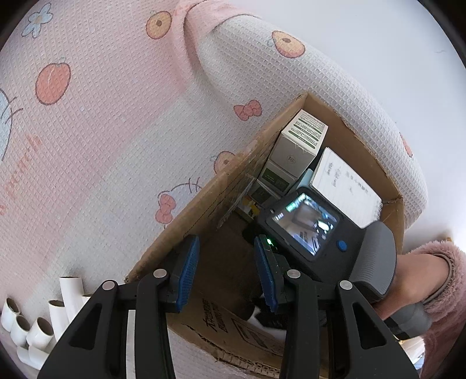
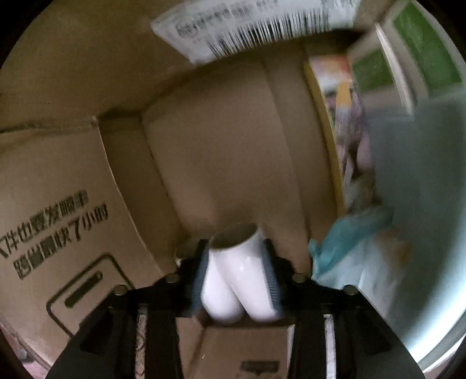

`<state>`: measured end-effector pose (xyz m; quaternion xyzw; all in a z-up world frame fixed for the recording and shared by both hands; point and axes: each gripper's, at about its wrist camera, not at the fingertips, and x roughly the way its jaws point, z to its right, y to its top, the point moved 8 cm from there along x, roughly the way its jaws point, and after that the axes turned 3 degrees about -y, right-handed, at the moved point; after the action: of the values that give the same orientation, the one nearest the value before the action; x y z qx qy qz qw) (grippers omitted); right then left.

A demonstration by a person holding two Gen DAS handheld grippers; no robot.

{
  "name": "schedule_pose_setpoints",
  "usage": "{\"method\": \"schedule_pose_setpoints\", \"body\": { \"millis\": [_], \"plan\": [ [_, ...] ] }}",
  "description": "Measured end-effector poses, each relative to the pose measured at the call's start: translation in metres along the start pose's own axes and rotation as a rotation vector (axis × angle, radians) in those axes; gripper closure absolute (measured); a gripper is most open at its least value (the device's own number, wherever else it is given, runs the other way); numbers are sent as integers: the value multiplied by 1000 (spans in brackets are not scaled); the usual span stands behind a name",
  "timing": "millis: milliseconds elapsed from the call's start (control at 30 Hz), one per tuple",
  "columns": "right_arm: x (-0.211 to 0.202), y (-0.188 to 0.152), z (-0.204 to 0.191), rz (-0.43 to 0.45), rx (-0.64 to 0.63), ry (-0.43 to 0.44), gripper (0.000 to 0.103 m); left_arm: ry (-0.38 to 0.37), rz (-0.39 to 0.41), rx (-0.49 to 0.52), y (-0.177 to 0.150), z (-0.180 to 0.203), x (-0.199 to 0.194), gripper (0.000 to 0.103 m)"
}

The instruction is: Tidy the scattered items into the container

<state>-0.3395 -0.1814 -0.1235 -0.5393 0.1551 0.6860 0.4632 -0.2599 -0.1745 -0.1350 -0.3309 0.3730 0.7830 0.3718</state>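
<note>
A cardboard box (image 1: 204, 198) sits on a pink and white patterned cover. My left gripper (image 1: 225, 247) hangs open over the box's near corner, nothing between its blue pads. The right gripper reaches down into the box; only its back with a small screen (image 1: 305, 221) shows in the left wrist view, held by a hand in a fluffy pink sleeve (image 1: 442, 268). In the blurred right wrist view my right gripper (image 2: 236, 245) is low inside the box, its pads against both sides of a dented white paper tube (image 2: 233, 271). Several more white tubes (image 1: 38, 326) lie outside the box.
Inside the box stand green and white cartons (image 1: 303, 140), a white notepad (image 1: 346, 186), a yellow packet (image 2: 335, 96) and a pale blue plastic bag (image 2: 349, 233). A barcode label (image 2: 247, 26) is on the far wall. Bare cardboard floor (image 2: 227, 163) lies ahead of the tube.
</note>
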Motion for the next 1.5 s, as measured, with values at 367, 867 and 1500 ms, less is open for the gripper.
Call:
{"method": "schedule_pose_setpoints", "body": {
  "millis": [367,867,1500],
  "plan": [
    [-44,11,-6,207,-69,-19,81,4,0,11,0,1,1,63],
    [-27,25,-11,116,-119,-68,89,17,-10,24,1,-3,1,69],
    [-140,-1,-22,457,-290,-112,88,54,-20,75,-8,10,-1,66]
  ]
}}
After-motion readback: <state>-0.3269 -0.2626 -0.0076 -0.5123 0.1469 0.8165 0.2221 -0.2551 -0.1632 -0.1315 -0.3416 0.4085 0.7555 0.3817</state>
